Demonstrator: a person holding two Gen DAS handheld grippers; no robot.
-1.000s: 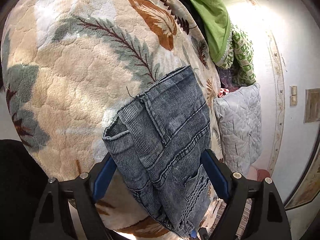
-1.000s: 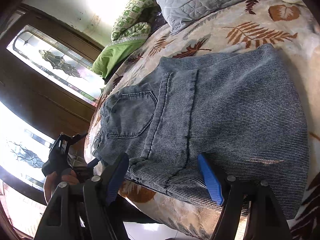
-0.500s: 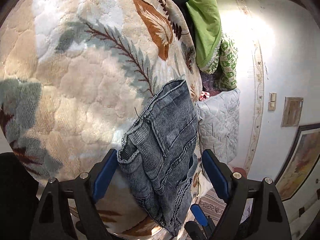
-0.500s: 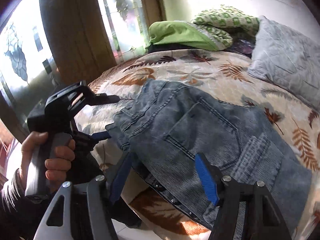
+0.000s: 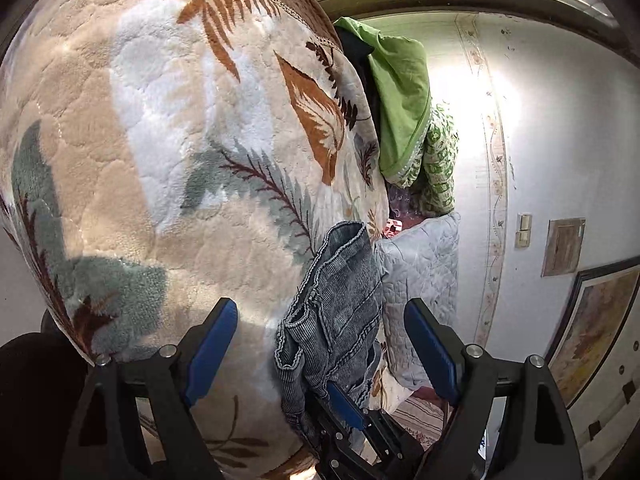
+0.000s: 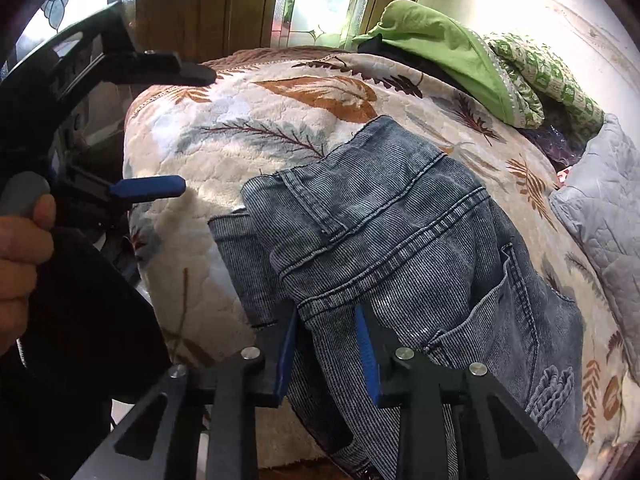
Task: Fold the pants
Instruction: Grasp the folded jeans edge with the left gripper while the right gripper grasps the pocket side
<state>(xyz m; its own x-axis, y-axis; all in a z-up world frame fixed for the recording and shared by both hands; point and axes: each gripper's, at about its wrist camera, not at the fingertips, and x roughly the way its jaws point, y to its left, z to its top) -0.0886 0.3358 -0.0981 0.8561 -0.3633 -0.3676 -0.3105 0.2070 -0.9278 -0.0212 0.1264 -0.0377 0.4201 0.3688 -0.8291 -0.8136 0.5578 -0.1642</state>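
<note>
Grasp step: the right gripper (image 6: 326, 350) has just been closing its jaws, which now clench a bunched edge of the pants (image 6: 400, 220) where they hang over the near side of the bed (image 6: 208, 160); the left gripper (image 5: 320, 344) stands spread wide, gripping nothing, just beside the waistband. Next move, by my judgement, needs the left to seize a matching edge before lifting. The legs' far ends are cut off below, so the fold count is unclear.

Daylight glares off the white wall (image 5: 560, 120) — perhaps overexposed — while fisheye edges bend and darken.
</note>
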